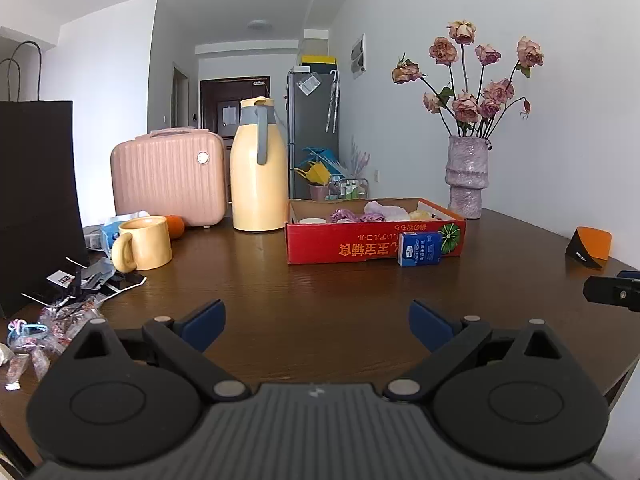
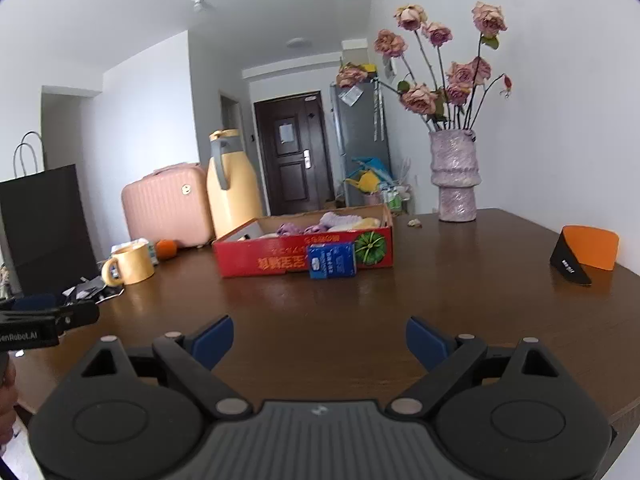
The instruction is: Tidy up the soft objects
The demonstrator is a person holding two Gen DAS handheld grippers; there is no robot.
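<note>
We hold the left tongs [image 1: 316,326] and right tongs [image 2: 319,342] apart and empty above the near bench [image 1: 320,296], facing the far red box [image 1: 374,242] where the soft things [image 1: 378,211] lie piled, seemingly ready to reach in.

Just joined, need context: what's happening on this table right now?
Nothing is being handled yet. The left gripper and right gripper are both open and empty, hovering low over the wooden table. Ahead sits a red cardboard box already holding soft purple, white and yellow items, with a small blue pack standing against its front. Neither gripper touches anything.
</note>
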